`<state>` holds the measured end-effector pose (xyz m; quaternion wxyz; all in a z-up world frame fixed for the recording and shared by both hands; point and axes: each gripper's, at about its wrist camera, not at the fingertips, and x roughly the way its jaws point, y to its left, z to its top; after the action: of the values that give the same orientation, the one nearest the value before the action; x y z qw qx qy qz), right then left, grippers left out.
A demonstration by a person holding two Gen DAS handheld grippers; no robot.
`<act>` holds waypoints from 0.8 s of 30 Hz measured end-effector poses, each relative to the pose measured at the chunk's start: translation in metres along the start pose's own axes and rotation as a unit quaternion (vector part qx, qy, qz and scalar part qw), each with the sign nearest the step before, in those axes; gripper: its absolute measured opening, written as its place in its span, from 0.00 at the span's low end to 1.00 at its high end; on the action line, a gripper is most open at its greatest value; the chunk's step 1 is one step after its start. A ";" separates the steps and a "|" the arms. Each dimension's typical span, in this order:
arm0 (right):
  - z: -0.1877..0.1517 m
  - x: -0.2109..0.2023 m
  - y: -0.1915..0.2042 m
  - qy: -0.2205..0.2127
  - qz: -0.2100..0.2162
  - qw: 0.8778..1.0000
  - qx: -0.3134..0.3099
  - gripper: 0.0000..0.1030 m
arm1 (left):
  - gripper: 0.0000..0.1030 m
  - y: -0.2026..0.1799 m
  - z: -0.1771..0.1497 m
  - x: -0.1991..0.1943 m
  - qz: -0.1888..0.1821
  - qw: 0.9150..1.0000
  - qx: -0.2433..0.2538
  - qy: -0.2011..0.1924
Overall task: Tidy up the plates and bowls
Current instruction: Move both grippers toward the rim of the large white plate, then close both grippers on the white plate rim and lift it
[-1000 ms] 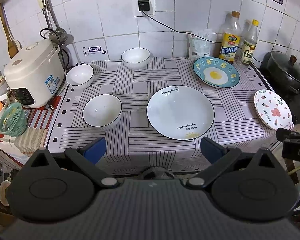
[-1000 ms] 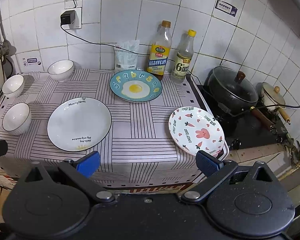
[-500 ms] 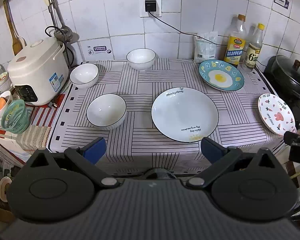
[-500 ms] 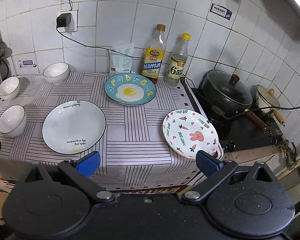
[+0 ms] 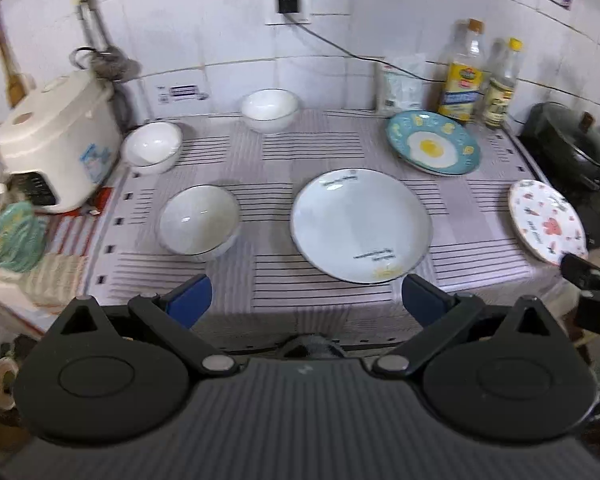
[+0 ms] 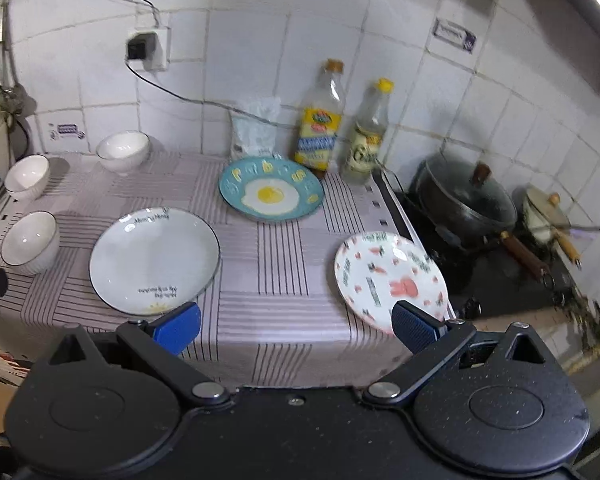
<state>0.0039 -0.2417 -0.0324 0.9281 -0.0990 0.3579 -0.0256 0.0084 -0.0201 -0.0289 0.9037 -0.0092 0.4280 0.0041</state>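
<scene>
Three white bowls stand on the striped cloth: a near one (image 5: 198, 220), one by the rice cooker (image 5: 153, 146), one at the back (image 5: 270, 109). A large white plate (image 5: 360, 224) lies in the middle, a blue egg-pattern plate (image 5: 434, 146) behind it, and a white rabbit-pattern plate (image 6: 388, 276) hangs over the right edge. My left gripper (image 5: 306, 304) is open and empty above the front edge, before the large plate (image 6: 154, 258). My right gripper (image 6: 296, 326) is open and empty, its right fingertip over the rabbit plate's near rim.
A rice cooker (image 5: 54, 140) stands at the left, with a green basket (image 5: 16, 238) beside it. Two bottles (image 6: 320, 120) and a white bag (image 6: 256, 128) stand against the tiled wall. A black lidded pot (image 6: 464, 200) sits on the stove at the right.
Both grippers have moved forward and down toward the counter. The right gripper's fingertip now overlaps the rabbit plate's rim. Both stay open; no dish has moved.
</scene>
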 end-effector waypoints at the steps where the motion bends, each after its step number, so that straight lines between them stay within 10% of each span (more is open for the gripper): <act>1: 0.000 0.001 0.002 -0.014 0.004 1.000 -0.006 1.00 | 1.00 0.000 0.001 0.003 -0.008 1.000 0.006 0.001; 12: -0.003 0.062 0.022 -0.089 0.134 0.987 -0.016 1.00 | 0.98 0.011 0.021 0.063 -0.012 0.999 0.042 -0.020; 24: -0.022 0.162 0.037 -0.104 0.190 0.974 0.064 0.92 | 0.86 0.023 0.002 0.189 -0.018 0.998 0.033 0.058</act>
<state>0.1089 -0.2286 -0.1625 0.9524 0.0284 0.2697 0.1392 0.1297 0.0028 -0.1742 0.8771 0.0128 0.4794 -0.0264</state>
